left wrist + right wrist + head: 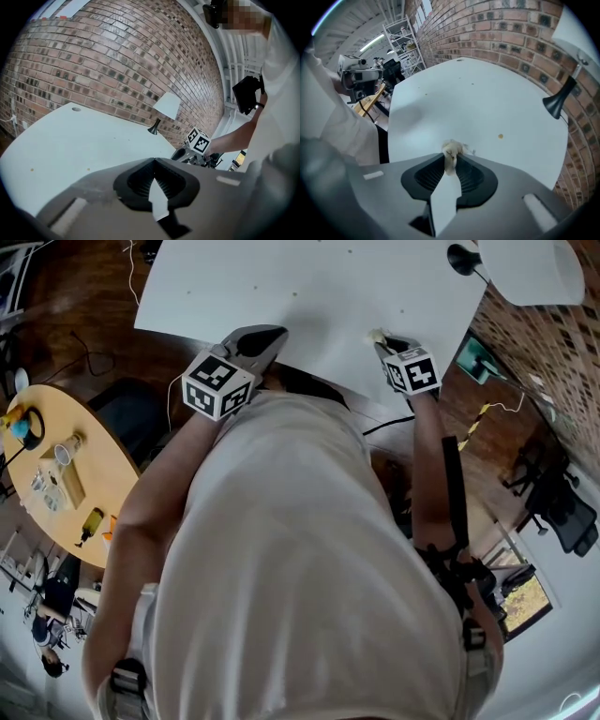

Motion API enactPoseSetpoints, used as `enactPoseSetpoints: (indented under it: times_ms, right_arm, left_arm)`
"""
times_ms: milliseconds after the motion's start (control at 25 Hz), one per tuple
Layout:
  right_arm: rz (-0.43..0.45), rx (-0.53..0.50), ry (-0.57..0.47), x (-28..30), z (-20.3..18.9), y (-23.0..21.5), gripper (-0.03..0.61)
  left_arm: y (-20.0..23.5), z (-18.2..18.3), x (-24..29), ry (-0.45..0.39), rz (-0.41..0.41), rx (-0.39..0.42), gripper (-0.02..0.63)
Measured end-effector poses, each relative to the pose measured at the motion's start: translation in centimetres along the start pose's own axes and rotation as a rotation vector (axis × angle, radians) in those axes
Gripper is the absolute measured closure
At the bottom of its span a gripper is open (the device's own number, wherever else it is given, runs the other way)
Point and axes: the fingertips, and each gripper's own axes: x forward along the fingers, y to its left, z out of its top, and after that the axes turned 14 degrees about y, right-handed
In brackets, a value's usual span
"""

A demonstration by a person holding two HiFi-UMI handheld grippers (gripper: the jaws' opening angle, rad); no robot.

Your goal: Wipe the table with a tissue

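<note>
The person wears a plain white short-sleeved shirt point(300, 559) that takes up the middle and lower part of the head view, with a black strap point(456, 493) running down the right side to dark buckled gear at lower right and a grey buckle point(127, 679) at lower left. Near the top centre, the left gripper point(265, 337) and the right gripper point(382, 341) are smooth grey shells with black ribbed pads point(471, 176) set in a rounded black recess. Each carries a white marker cube point(217, 383) printed with black square patterns.
</note>
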Motion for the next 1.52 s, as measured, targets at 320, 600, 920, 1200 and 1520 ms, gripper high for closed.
enactPoseSetpoints:
  times_ms: [320,600,920,1200,1520]
  right_arm:
    - [-0.147,0.293,-0.174,-3.9,-2.6,-9.7,0.492]
    - [-0.208,0.277,-0.127,-2.5,-1.6,-12.5,0.492]
    - [-0.271,0.141,-0.028,-0.8,-0.2,-12.2,0.499]
    - [-0.272,-0.038,-0.081,-0.8,3.7,-8.1,0.505]
    - [-0.156,-0.146,0.034,0.0,0.3,-5.8,0.505]
  left_arm:
    - [-1.0,1.0,0.9,0.001,0.006,0.024,0.609]
    - [-0.8,1.2,0.7,-0.009,0.064,-0.01,0.609]
    - [-1.0,0.6,0.7,-0.01,0.115,-0.041,0.609]
    - [-1.4,1.0,1.1,-0.018,0.124,-0.039,0.609]
    - [-2.9,1.7,2.6,-0.017,0.109,-0.015,0.609]
